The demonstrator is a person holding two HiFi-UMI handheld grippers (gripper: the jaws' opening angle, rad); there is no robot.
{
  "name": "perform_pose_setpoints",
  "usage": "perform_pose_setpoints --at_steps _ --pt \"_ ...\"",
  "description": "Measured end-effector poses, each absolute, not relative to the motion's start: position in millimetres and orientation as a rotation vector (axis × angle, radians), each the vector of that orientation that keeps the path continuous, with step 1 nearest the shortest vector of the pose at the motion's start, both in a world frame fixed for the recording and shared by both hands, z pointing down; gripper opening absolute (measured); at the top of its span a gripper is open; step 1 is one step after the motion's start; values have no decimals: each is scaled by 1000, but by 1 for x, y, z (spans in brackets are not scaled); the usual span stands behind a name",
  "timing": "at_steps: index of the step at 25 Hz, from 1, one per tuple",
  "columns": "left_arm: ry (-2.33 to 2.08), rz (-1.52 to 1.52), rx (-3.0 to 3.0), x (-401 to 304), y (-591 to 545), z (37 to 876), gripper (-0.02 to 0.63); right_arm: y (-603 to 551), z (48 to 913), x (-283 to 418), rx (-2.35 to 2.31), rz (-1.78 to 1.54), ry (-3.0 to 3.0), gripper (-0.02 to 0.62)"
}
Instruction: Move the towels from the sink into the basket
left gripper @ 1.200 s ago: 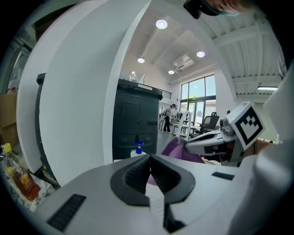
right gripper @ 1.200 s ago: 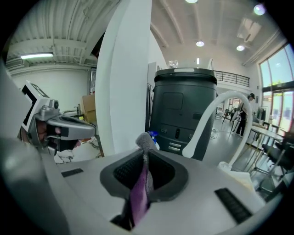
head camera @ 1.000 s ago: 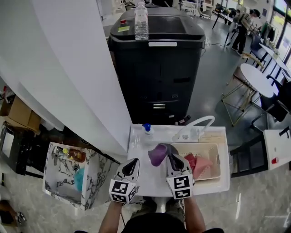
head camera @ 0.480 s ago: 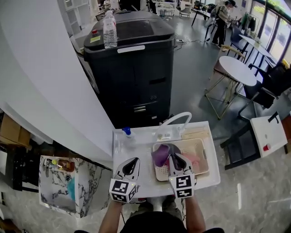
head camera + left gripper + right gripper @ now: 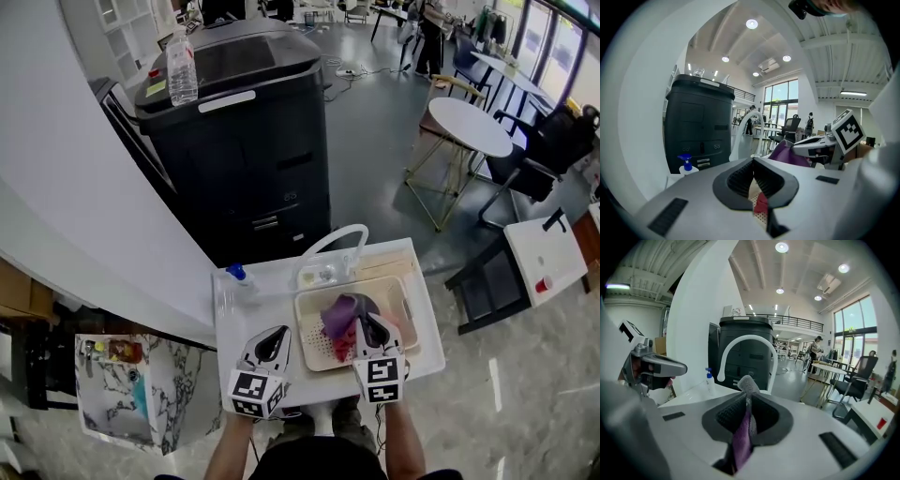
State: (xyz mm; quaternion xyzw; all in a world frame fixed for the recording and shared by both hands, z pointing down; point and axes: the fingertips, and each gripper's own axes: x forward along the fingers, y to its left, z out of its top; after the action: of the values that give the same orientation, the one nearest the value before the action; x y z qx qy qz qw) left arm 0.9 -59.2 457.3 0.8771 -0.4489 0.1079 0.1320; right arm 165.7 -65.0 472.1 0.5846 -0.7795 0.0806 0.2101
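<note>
A big black cabinet (image 5: 234, 141) stands at 11 o'clock from the white tabletop (image 5: 246, 319), with a clear water bottle (image 5: 181, 67) on its lid. The beige perforated basket (image 5: 311, 339) fills the tabletop's 3 o'clock half. A white arched faucet (image 5: 333, 239) rises at the basket's 12 o'clock edge. A purple towel (image 5: 339, 314) hangs over the middle of the basket, pinched in the right tongs (image 5: 361, 323), whose pads are clamped on a fold of the cloth. A red towel (image 5: 343, 343) lies in the basket beneath it, towards 6 o'clock. The left tongs (image 5: 272, 339) hover over the tabletop at the basket's 9 o'clock side, pads pressed together with nothing between them. A small blue-capped pump bottle (image 5: 236, 275) stands at the tabletop's 10 o'clock corner.
</note>
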Motion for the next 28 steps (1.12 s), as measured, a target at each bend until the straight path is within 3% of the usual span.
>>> perform_pose_setpoints --at_steps 28 --pt "-1267 446 2418 51 -64 528 8 -87 570 212 1511 403 -2122 57"
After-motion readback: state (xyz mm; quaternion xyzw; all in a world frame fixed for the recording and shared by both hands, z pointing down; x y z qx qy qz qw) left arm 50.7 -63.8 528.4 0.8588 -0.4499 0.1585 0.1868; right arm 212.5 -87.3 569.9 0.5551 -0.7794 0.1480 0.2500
